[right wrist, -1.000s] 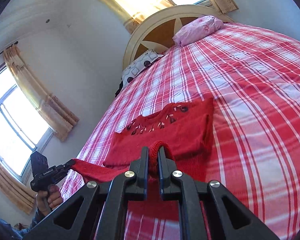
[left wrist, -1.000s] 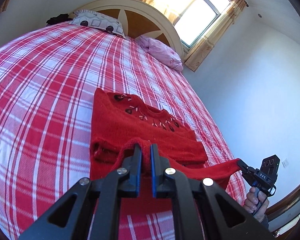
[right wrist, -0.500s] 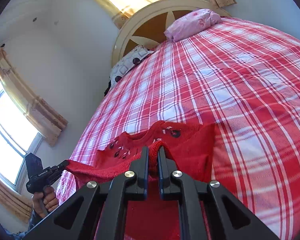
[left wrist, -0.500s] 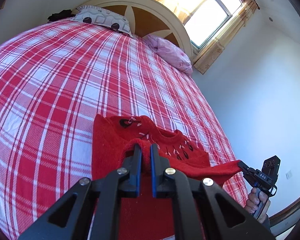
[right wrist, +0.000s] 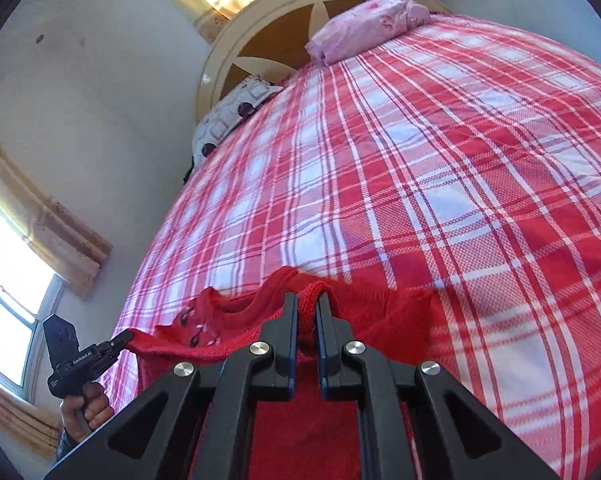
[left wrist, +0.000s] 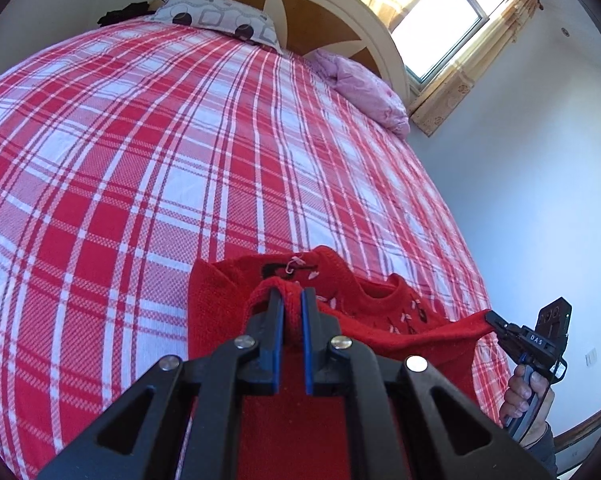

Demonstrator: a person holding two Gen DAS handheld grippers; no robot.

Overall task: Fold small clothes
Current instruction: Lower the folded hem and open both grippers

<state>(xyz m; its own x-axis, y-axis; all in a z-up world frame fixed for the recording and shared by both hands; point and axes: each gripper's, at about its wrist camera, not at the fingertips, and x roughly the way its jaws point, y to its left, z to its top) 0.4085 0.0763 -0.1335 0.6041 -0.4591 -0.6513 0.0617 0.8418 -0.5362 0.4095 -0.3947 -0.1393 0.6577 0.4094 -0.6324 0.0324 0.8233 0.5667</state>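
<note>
Plaid bed [left wrist: 140, 160], 2 pillows, window [left wrist: 440, 20].

Each tool is matte black, with angular triangular-cutout arms, round silver screws and blue-edged finger pads [left wrist: 277, 344]. The right tool [left wrist: 494, 319] carries white "DAS" lettering, the left tool [right wrist: 126, 337] a small white label. A dark sleeve [left wrist: 546, 446] covers the right wrist.

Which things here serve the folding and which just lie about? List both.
In use: red sweater, left gripper, right gripper, both shut on its hem.
Lying about: grey patterned pillow, pink pillow, dark cloth by the headboard.
</note>
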